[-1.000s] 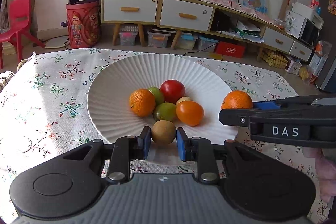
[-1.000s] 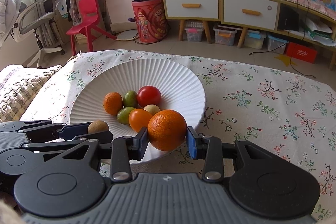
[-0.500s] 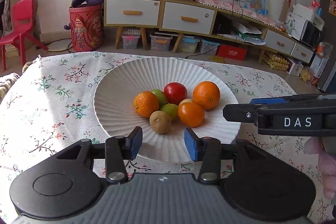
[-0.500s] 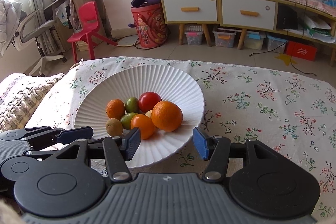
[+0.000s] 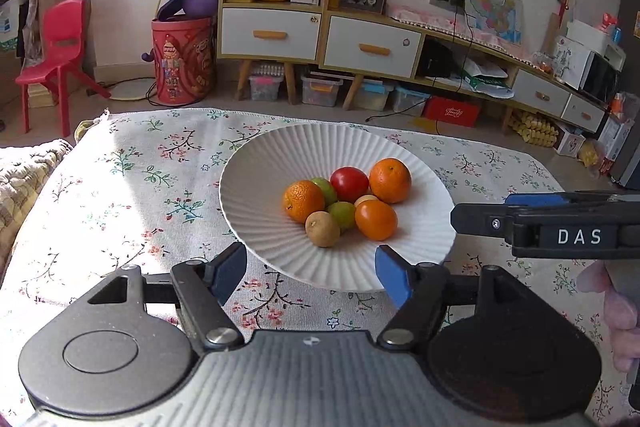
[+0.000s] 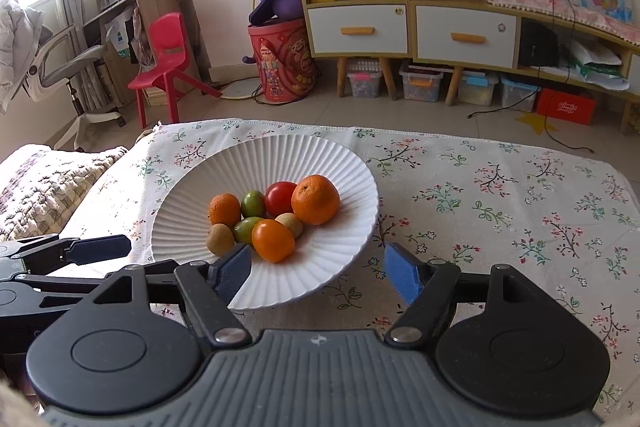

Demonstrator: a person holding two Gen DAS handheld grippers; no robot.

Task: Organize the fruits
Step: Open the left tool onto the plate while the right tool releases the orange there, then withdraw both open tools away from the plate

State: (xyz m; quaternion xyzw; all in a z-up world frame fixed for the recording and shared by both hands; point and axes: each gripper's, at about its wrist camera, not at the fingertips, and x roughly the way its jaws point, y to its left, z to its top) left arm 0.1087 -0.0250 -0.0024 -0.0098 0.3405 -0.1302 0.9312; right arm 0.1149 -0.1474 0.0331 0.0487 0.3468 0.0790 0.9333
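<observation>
fruit [image 5: 348, 201] is all sitting heaped in the white plate [image 5: 260, 187]; no piece is showing loose on the tablecloth [image 6: 500, 195]. left gripper [image 5: 310, 273] and right gripper [image 6: 320, 273], jaws just opening, are hanging spread and empty, so sorting is looking finished.

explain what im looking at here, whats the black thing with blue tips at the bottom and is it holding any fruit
Those are two hand-held grippers, each carrying its own camera, so each picture looks out along one tool. The left gripper and right gripper both have their blue jaws apart; they have just been opening, and nothing is between them. The other tool pokes in from the side of each view. On the flowered tablecloth sits a white ribbed plate with all the fruit: oranges, a red tomato, green ones and a brownish one.
</observation>
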